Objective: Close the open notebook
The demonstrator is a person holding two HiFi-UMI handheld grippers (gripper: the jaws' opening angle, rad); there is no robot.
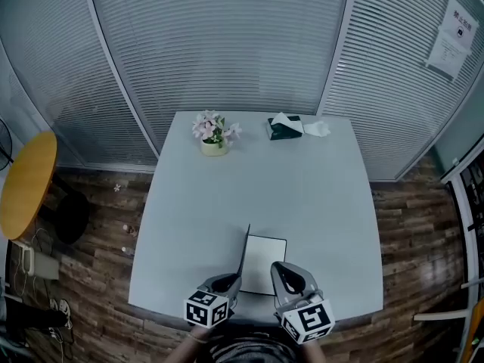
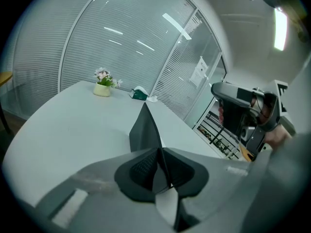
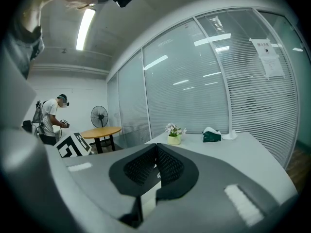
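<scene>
Your left tongs (image 2: 158,152) were clamped on the dark cover (image 2: 145,132) of the notebook (image 1: 265,267). The cover stood upright over the white page, which lay flat near the worktop's (image 1: 318,195) front edge. Your right tongs (image 3: 156,152) were pressed together on nothing, by the notebook's near right corner. Only the right gripper view showed a standing fan (image 3: 98,115) and a person (image 3: 48,120). Only the head view showed the wooden floor (image 1: 408,225).

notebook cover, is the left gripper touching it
Touching: the left gripper view shows the left gripper pinching the raised notebook cover between its pads.
</scene>
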